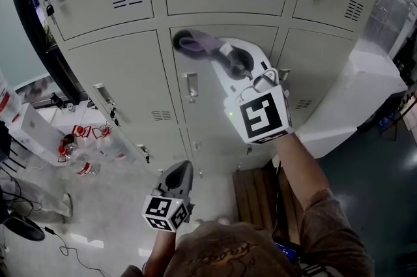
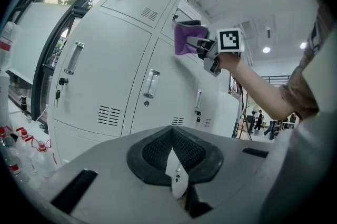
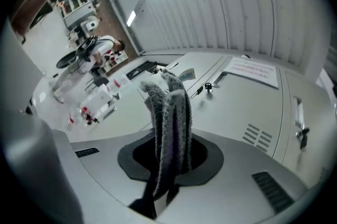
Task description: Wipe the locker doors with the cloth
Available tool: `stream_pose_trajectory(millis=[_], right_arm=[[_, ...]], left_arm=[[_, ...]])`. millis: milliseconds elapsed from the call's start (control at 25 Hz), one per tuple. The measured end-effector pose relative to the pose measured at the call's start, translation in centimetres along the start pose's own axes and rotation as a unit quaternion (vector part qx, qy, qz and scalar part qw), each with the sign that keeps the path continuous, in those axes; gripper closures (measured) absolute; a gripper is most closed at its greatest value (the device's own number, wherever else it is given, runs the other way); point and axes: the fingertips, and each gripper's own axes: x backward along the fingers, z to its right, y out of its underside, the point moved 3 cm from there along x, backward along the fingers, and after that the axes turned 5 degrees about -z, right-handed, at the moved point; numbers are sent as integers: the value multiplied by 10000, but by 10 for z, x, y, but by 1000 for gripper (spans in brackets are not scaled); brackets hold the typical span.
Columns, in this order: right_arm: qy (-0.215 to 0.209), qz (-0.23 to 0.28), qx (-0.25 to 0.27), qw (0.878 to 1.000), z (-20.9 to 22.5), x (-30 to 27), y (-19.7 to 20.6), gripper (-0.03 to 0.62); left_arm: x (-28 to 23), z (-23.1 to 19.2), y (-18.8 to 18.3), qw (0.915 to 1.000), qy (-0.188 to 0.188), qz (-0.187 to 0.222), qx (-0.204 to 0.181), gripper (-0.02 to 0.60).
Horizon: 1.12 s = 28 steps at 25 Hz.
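Right hand-held gripper [image 1: 218,54] clamped tight on purple cloth [image 1: 187,43], cloth pressed flat against middle locker door [image 1: 205,119], left hand-held gripper [image 1: 181,171] hung low, jaws together, nothing between them

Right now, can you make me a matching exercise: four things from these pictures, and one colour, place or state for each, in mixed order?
Things:
1. cloth
2. left gripper
3. right gripper
4. bottles

Colour, place or state:
a. shut, holding nothing
b. purple
c. on the floor, at the left
d. shut on the cloth

Pairs: 1-b, 2-a, 3-d, 4-c
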Motion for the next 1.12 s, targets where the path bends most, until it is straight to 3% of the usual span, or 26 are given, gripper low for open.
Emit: stream_pose_trajectory(millis=[120,280,840,1120], right_arm=[[301,-104,782,9964,12,-7,-14,539],[440,-239,1271,9906,22,-18,-27,539],[317,-834,1780,9800,9,-63,1,539],[435,-899,2033,9740,5,-73,10,539]], left_arm=[[-2,-1,1,10000,29,-19,24,578],[-5,-2,0,10000,65,-7,42,577],[-10,-10,-2,9999,61,23,86,577],[-11,-15,-1,9999,24,22,155,578]])
